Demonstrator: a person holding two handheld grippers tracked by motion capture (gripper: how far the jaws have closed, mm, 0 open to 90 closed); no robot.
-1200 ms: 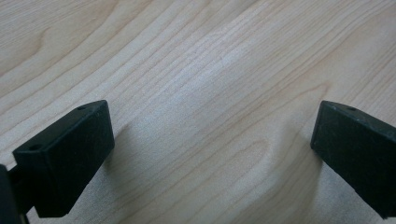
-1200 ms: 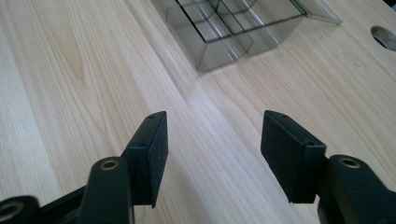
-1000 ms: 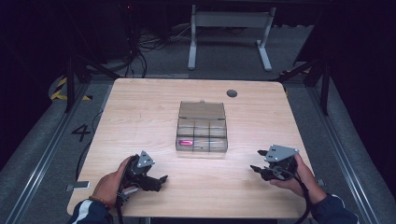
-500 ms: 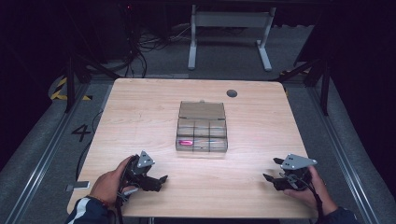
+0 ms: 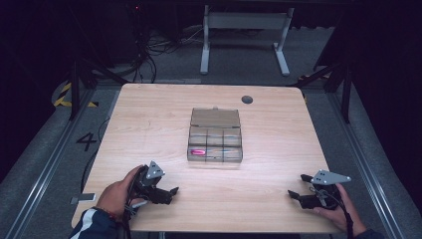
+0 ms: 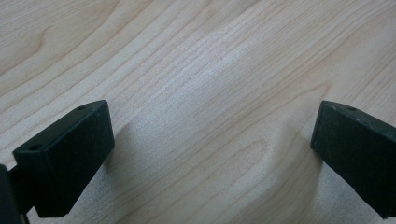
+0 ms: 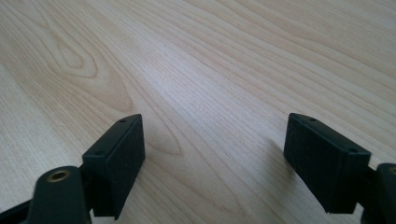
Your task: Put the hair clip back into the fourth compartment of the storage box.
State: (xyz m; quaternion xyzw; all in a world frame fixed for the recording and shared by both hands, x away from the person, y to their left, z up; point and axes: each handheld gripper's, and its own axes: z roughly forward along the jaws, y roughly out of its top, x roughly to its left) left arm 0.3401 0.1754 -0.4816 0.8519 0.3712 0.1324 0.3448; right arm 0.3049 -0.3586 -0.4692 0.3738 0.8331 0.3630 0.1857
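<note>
Pale wooden counter (image 5: 149, 129) carries my clear box (image 5: 215, 135) at its middle, well apart from my left hand-held gripper (image 5: 171, 192) and right hand-held gripper (image 5: 297, 187), both spread empty, the right's jaws having just been opening, so I judge reaching inward comes next.

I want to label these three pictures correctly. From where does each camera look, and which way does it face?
High view: above the person's side, facing forward and down on the pale wooden table and the clear plastic compartment box; both hands with the left tongs and right tongs show.
Left gripper view: rides the left tongs, facing wood; two black jaws apart.
Right gripper view: rides the right tongs, likewise.
Shared: bare wood grain between open jaws.
</note>
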